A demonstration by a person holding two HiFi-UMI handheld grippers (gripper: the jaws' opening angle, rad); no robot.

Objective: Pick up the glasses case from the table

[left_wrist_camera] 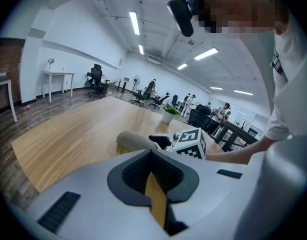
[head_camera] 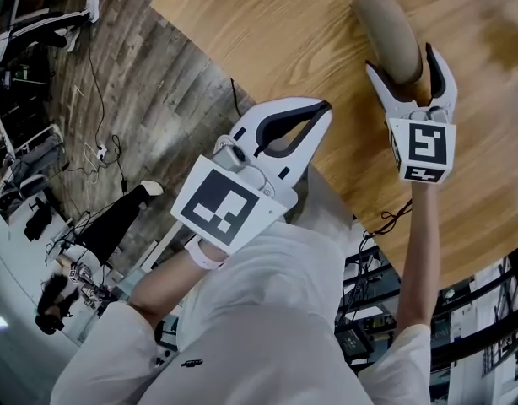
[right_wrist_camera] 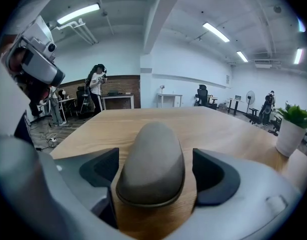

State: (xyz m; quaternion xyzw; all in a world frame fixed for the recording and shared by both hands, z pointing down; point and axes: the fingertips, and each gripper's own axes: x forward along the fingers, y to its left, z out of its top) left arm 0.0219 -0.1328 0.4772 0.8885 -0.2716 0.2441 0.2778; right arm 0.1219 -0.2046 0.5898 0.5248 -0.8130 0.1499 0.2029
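Observation:
A taupe, oval glasses case (head_camera: 387,36) lies on the wooden table (head_camera: 267,24). My right gripper (head_camera: 401,60) is open, with one jaw on each side of the case's near end. In the right gripper view the case (right_wrist_camera: 152,164) fills the space between the jaws of the right gripper (right_wrist_camera: 154,154), and a narrow strip of table shows on both sides. My left gripper (head_camera: 326,106) hangs at the table's near edge, shut and holding nothing. From the left gripper (left_wrist_camera: 152,156) view, the case (left_wrist_camera: 136,140) and the right gripper's marker cube (left_wrist_camera: 191,143) lie just ahead.
The table's near edge runs diagonally under the left gripper, and beyond it is dark plank floor with cables (head_camera: 103,150). A potted plant (right_wrist_camera: 292,126) stands on the table at the far right. Office chairs, desks and a standing person (right_wrist_camera: 97,86) are far back.

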